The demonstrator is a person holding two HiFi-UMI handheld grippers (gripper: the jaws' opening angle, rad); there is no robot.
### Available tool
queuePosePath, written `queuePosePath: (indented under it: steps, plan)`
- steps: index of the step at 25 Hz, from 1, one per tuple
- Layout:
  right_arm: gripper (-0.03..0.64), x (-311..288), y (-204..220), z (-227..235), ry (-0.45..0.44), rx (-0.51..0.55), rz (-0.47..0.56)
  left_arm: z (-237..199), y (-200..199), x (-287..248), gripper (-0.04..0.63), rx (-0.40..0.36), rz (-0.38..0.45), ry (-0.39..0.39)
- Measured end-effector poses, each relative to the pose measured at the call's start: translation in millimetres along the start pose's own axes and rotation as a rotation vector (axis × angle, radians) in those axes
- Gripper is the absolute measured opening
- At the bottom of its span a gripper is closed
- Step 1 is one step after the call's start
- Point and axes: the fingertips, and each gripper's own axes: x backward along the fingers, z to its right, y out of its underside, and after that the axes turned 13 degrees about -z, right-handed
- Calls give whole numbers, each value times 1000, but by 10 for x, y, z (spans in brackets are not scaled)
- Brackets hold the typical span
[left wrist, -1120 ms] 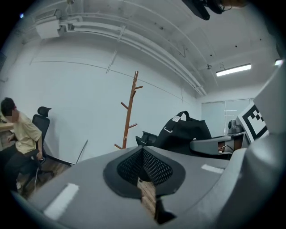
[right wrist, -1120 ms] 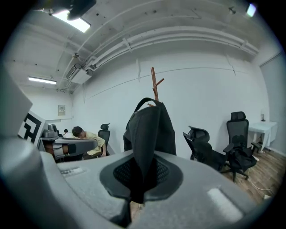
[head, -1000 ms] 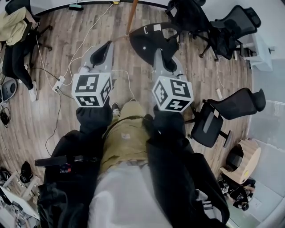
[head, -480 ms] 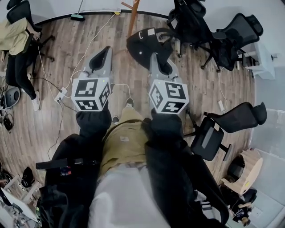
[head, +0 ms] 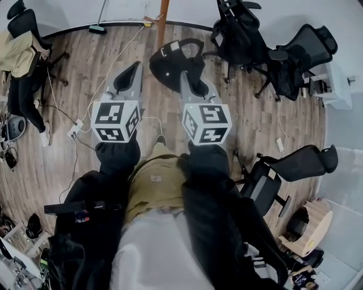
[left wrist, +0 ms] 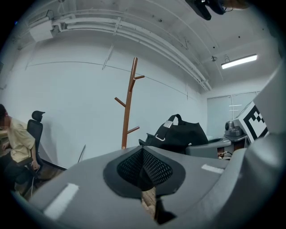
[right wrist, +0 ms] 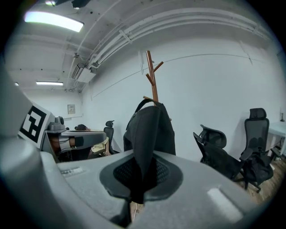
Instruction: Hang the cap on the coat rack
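My right gripper [head: 190,80] is shut on a black cap [head: 172,58], which hangs out ahead of it. In the right gripper view the cap [right wrist: 149,127] stands up between the jaws of the right gripper [right wrist: 137,181], and its brim is pinched in the pads. The brown wooden coat rack [head: 164,15] rises just beyond the cap, by the white wall. Its bare pegs show in the left gripper view [left wrist: 128,105], and its top pokes out above the cap in the right gripper view [right wrist: 153,76]. My left gripper [head: 129,76] is shut with nothing in it, to the left of the cap [left wrist: 181,132].
Black office chairs [head: 266,42] stand to the right of the rack, with another chair [head: 283,164] at my right. A seated person [head: 20,54] is at the far left. Cables and a power strip [head: 74,129] lie on the wood floor, and a broom head [head: 97,28] rests by the wall.
I have walked closer to the coat rack, so its base and the wall now sit further into the head view. The right gripper and cap have shifted left toward the rack.
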Motion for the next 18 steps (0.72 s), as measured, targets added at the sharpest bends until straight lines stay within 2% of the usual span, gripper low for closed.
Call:
queuePosePath:
  steps: [9, 13, 18]
  plan:
    - [5, -279, 4, 238, -19, -8, -52, -41, 31, -307, -2, 11, -43, -3]
    - [5, -506, -25, 254, -14, -18, -73, -208, 15, -497, -2, 17, -54, 19]
    - [5, -751, -181, 336, 27, -22, -85, -411, -198, -796, -2, 13, -33, 68]
